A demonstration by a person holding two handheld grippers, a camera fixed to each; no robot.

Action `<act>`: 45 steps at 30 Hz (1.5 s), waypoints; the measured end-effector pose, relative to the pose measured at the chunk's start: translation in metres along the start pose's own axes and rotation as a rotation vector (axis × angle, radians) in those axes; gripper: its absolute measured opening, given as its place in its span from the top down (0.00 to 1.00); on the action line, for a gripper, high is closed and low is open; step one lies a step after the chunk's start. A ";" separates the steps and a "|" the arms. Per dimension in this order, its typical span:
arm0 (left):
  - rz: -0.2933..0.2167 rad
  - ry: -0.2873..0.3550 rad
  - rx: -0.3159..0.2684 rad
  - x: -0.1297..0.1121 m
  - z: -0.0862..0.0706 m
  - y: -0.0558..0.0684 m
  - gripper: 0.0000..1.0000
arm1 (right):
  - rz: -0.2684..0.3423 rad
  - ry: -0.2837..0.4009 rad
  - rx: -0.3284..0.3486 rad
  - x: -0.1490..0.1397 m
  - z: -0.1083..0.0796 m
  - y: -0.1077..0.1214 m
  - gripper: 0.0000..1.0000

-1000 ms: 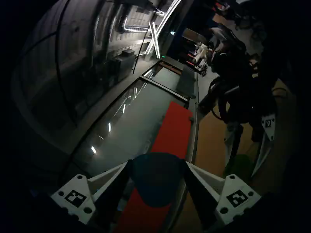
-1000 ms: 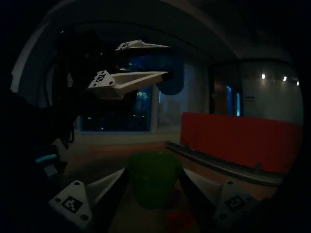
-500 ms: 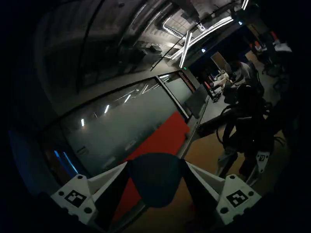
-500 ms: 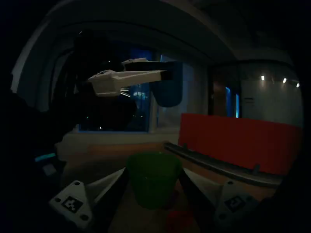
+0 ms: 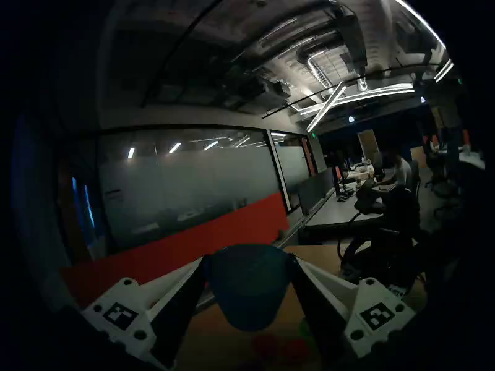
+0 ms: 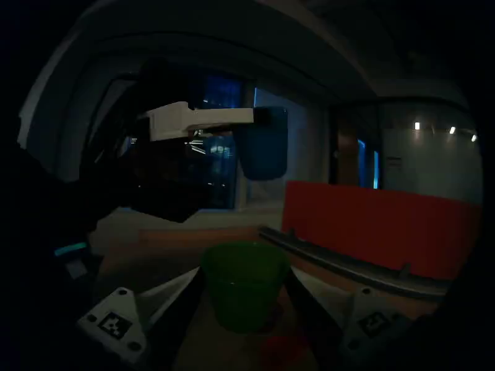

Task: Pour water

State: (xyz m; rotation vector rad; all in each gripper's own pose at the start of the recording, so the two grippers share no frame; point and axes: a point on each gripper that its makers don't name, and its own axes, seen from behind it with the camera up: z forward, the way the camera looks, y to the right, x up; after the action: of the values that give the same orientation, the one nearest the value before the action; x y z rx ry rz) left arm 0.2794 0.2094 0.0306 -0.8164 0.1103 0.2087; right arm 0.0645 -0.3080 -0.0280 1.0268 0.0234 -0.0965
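Note:
In the left gripper view a dark blue cup (image 5: 249, 294) stands upright between the white fingers of my left gripper (image 5: 249, 261), which is shut on it. The right gripper view has a green cup (image 6: 245, 290), upright and low over the wooden table (image 6: 161, 247), gripped by my right gripper (image 6: 245, 272). The same view looks at the left gripper (image 6: 257, 115) from the side, level. It holds the blue cup (image 6: 265, 145) upright, above and slightly behind the green cup. The room is dim, and I cannot see any water.
A red panel (image 6: 383, 222) with a dark rail (image 6: 346, 263) below it runs along the table's far side, under frosted glass walls (image 5: 185, 185). Small red objects (image 6: 281, 349) lie on the table below the green cup. A person (image 5: 396, 198) sits at a desk farther off.
The left gripper has turned from a strong tilt back to level, bringing the blue cup from tipped to upright. The right gripper and green cup have stayed still.

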 end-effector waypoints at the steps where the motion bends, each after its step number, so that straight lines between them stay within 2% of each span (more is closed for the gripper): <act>1: -0.022 0.003 -0.004 0.000 0.001 0.000 0.11 | 0.001 0.000 0.000 0.000 0.000 0.000 0.00; 5: -0.088 0.006 -0.014 -0.002 0.002 -0.003 0.11 | 0.003 0.001 -0.001 0.001 -0.001 0.000 0.00; 8: -0.106 0.004 -0.017 -0.006 0.001 -0.004 0.10 | 0.002 0.000 -0.003 0.001 -0.001 0.001 0.00; 17: -0.109 -0.020 0.001 -0.026 -0.012 -0.006 0.10 | 0.010 -0.005 -0.015 0.002 -0.007 0.004 0.00; 26: -0.128 -0.060 0.024 -0.061 -0.031 -0.002 0.11 | 0.014 -0.024 -0.032 0.002 -0.021 0.006 0.00; 36: -0.161 -0.099 0.026 -0.101 -0.051 0.010 0.10 | 0.024 -0.033 -0.061 0.005 -0.036 0.011 0.00; 45: -0.167 -0.136 0.018 -0.134 -0.063 0.021 0.10 | 0.031 -0.059 -0.040 -0.002 -0.038 -0.004 0.00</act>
State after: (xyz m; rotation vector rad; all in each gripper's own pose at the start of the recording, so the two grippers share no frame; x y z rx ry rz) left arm 0.1428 0.1582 -0.0037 -0.7866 -0.0838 0.1046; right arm 0.0628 -0.2777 -0.0510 0.9835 -0.0436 -0.0977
